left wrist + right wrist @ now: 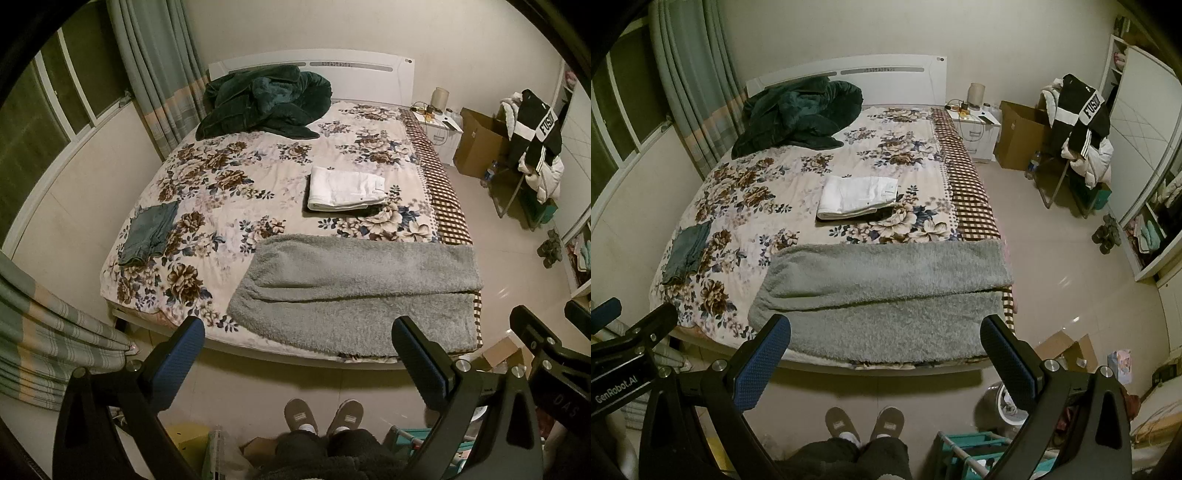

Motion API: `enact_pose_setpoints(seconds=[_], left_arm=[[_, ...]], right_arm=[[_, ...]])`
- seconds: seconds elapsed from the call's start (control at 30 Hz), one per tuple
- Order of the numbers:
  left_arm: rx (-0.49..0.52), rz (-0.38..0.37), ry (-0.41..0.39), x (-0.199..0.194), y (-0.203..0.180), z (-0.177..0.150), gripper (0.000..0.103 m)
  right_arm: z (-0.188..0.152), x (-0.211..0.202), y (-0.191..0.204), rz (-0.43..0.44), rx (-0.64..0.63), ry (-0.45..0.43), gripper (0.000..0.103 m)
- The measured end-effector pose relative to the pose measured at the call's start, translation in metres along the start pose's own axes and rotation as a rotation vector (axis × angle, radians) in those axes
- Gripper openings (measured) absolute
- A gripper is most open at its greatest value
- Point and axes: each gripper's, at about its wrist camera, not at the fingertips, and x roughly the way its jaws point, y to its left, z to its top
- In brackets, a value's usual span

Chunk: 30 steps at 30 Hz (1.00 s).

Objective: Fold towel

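Both your tools hang wide apart and hold nothing: the left tool (pixel 297 349) and the right tool (pixel 886 345) hover short of the bed's foot. The fluffy grey towel (pixel 354 288) lies across the near end of the floral-covered bed (pixel 229 177), seemingly folded once lengthwise, its upper layer stopping short of the near edge. Next, likely reach down to the towel's corners and grip them.

Dim, yellowish indoor light fills both views, seemingly from overhead. The pale glossy tiled floor (pixel 1052 266) carries small bright glints on the right. A soft shadow lies under the foot of the floral-covered bed (pixel 207 192). Strong fisheye bending curves the walls, black vignette fills the corners, and fine grain softens detail.
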Motion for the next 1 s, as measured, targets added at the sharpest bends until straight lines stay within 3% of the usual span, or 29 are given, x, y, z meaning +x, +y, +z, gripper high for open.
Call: enact_pose_setpoints(seconds=[1.0], left_arm=[[0.0, 0.0, -0.01, -0.001, -0.001, -0.006, 0.103]], right_arm=[[0.009, -0.024, 0.023, 0.004, -0.007, -0.004, 0.103]])
